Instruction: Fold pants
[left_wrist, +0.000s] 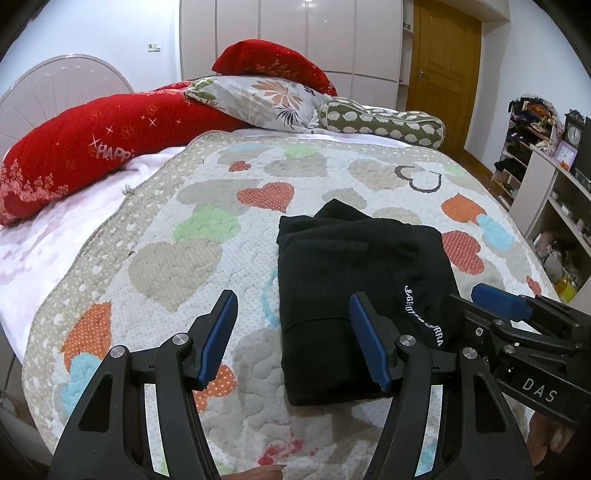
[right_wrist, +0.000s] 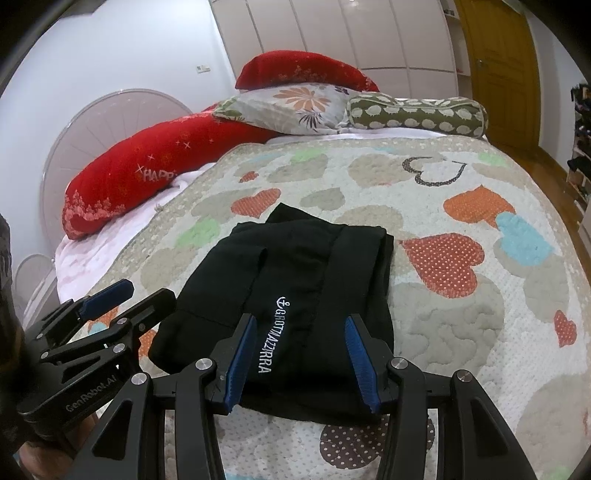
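Black pants (right_wrist: 295, 295) folded flat on quilt (right_wrist: 461, 332).

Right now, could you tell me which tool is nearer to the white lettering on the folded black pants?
Right. The right tool straddles the white lettering; the left tool sits over the black pants' left edge.

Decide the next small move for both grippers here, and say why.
Probably lift both away. The pants already lie as a compact folded bundle on the quilt; the left gripper and right gripper are open and hold nothing. A far corner pokes out, so a tuck may be wanted first.
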